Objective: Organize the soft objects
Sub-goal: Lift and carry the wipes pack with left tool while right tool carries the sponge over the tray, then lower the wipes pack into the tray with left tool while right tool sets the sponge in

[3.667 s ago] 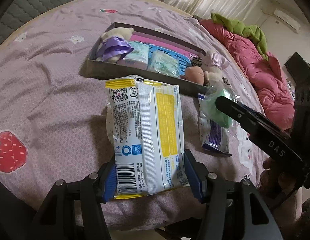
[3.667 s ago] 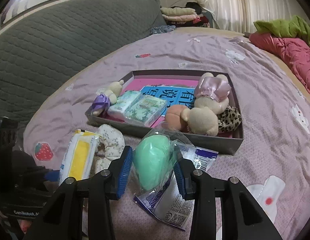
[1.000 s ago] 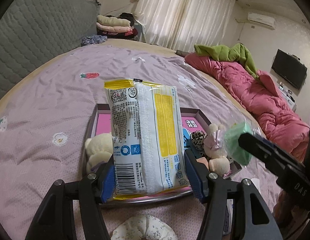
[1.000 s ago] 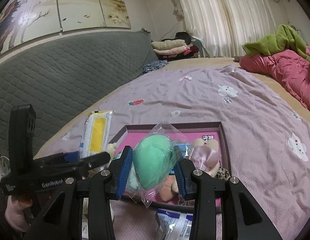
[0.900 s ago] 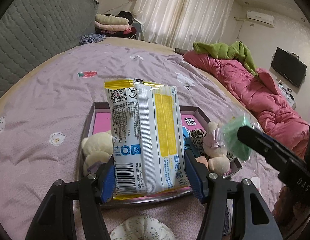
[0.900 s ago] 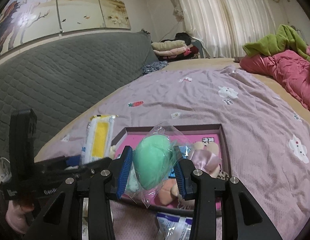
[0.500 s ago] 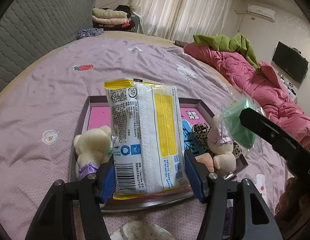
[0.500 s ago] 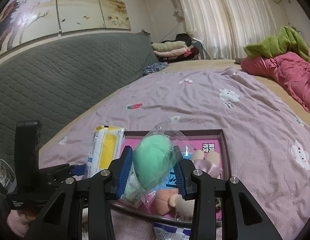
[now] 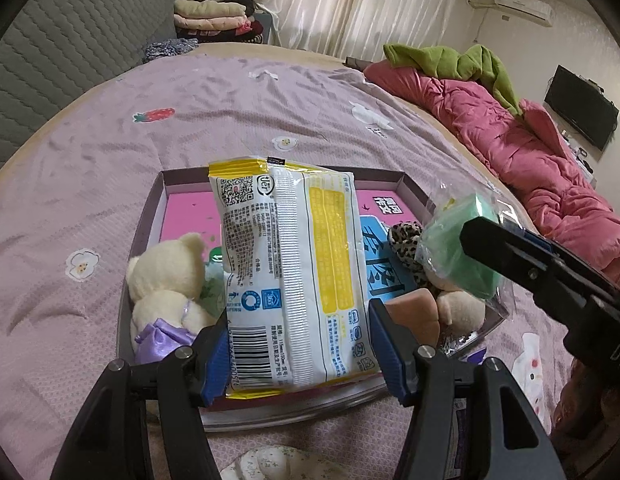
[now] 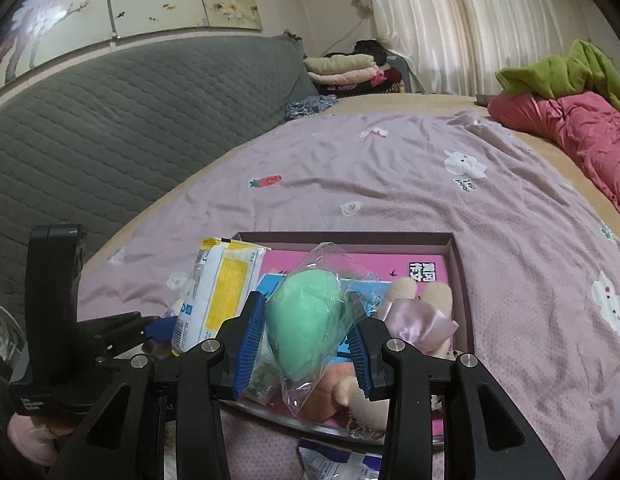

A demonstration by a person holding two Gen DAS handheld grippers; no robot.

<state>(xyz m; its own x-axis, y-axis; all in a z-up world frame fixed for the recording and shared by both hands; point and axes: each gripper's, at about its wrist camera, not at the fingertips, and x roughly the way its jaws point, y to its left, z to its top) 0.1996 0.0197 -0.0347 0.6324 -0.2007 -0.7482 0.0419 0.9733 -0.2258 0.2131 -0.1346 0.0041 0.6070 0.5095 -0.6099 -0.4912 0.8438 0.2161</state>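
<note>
We hold the white-and-yellow tissue pack [image 9: 294, 276] upright over the shallow box [image 9: 150, 216], its long axis running straight out along our left gripper [image 9: 296, 354], barcode end at the blue pads, which clamp its two long sides at a fairly wide spread. Our right gripper [image 10: 306, 350], narrower, squeezes the green sponge in its clear bag [image 10: 310, 328], also standing lengthwise above the box, beside the plush bear [image 9: 166, 280] lying inside.
</note>
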